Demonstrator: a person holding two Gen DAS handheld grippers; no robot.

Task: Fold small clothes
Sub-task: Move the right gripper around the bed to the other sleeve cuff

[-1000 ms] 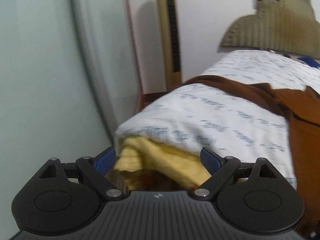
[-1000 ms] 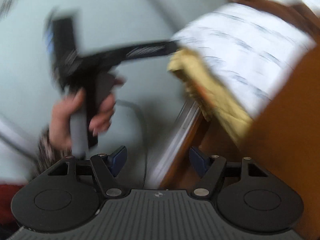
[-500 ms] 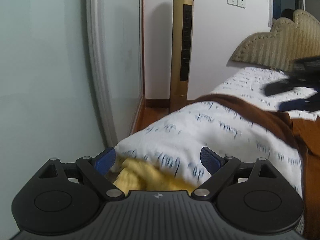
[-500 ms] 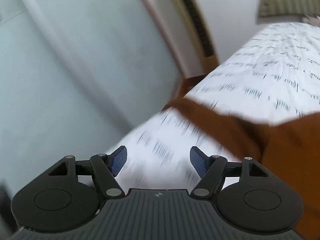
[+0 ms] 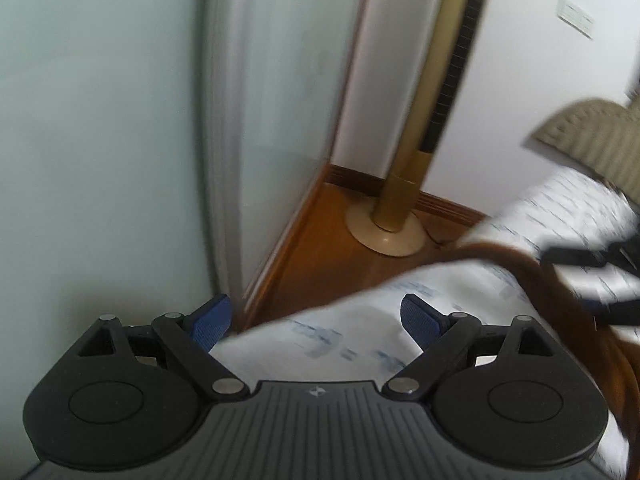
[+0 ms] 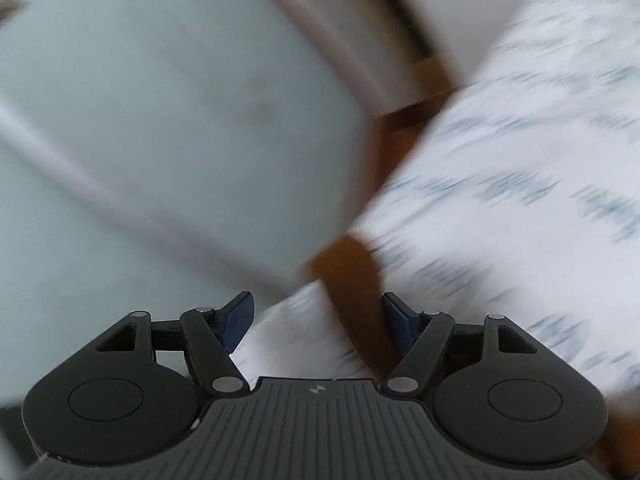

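In the left wrist view, a pale green wall [image 5: 100, 120] fills the left half of the frame, ending in a white door frame [image 5: 228, 140]. To its right a wedge of bare wooden floor [image 5: 320, 256] runs back to the corner, where a gold tower fan [image 5: 436, 100] stands on its round base. The left gripper [image 5: 316, 320] sits low in the frame, released, its blue pads wide apart with nothing between them, over the near edge of the bed [image 5: 360, 320], whose white printed sheet falls away to the floor. The brown garment [image 5: 536, 276] lies across the sheet at the right, its edge curving down toward the lower right corner. The right gripper [image 5: 592, 264] shows as a dark blur at the right edge, above the garment.

In the blurred right wrist view, the right gripper [image 6: 316, 320] is released, and a strip of the brown garment [image 6: 352, 280] passes between the pads without being pinched. The bed's edge [image 6: 400, 184] slants from centre to upper right.
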